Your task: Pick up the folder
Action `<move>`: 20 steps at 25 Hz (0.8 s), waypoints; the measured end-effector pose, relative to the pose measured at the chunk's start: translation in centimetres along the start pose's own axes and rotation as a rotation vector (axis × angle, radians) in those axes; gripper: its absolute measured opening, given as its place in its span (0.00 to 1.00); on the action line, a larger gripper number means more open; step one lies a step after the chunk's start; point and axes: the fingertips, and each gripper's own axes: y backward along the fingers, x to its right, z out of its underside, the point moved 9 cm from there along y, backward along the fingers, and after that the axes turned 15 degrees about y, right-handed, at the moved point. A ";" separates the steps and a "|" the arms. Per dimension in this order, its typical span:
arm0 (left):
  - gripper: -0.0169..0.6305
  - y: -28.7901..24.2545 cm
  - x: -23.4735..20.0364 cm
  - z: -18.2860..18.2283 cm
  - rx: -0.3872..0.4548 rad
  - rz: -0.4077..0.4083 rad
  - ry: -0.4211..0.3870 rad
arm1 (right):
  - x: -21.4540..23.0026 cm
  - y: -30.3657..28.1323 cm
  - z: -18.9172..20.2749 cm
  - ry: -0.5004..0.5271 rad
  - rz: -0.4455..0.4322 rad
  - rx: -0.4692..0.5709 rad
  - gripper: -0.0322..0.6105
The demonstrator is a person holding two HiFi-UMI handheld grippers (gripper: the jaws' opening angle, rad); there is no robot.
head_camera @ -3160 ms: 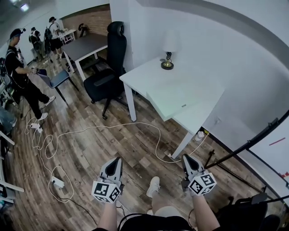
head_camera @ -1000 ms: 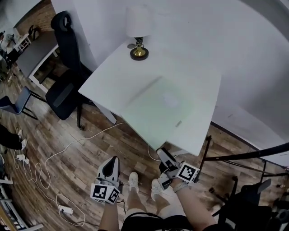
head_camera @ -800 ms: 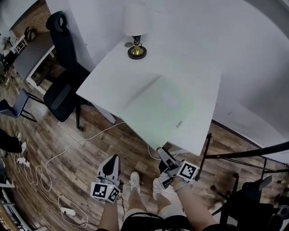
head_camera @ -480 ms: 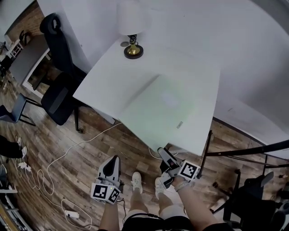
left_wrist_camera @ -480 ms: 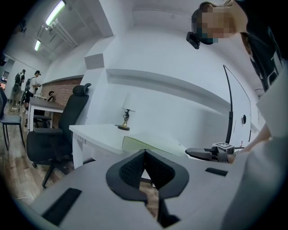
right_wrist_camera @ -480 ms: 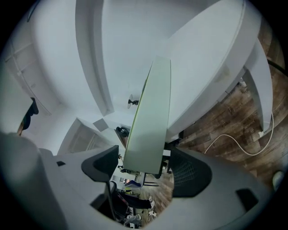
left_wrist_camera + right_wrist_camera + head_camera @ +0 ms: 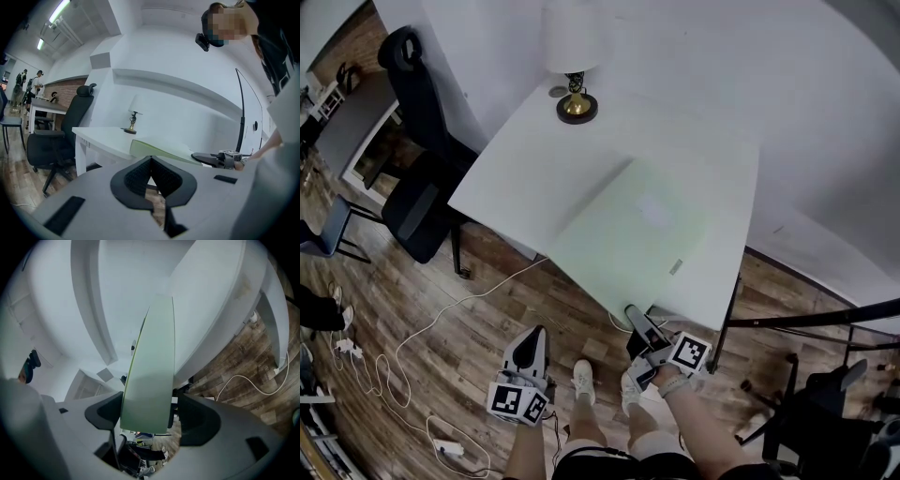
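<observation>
Since the earliest frame the person has walked right up to the table, and the right gripper has come forward from hip level to the near corner of the folder.

From the left: a black office chair stands at the table's left end, and a white cable trails over the wood floor. The left gripper hangs low over the floor, short of the table, its jaws closed tip to tip with nothing between them.

The folder, pale green, lies flat on the white table with its near corner at or just over the front edge. A brass-based lamp stands well behind it.

On the right, the right gripper is rolled on its side and its jaws stand apart, one above and one below that near corner. One jaw looks close against the folder while a dark sliver shows at the other, so I judge it not yet clamped (the head view cannot settle this).

The folder looks light and fairly stiff. Held by one corner, though, it will likely sag and swing, and its smooth cover may slip. A bite deeper in from the corner should hold better, and the left gripper could steady the opposite edge.
</observation>
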 end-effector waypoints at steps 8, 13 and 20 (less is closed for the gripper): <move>0.05 -0.8 -0.3 -0.2 -0.019 -0.002 0.020 | 0.7 -1.3 0.3 -0.100 -0.037 0.016 0.57; 0.05 -1.1 -0.1 0.4 -0.021 0.004 0.040 | 1.1 -1.8 0.4 -0.154 -0.063 0.043 0.57; 0.05 -0.8 -0.8 1.3 -0.042 -0.009 0.049 | 1.1 -2.5 0.3 -0.153 -0.080 0.054 0.57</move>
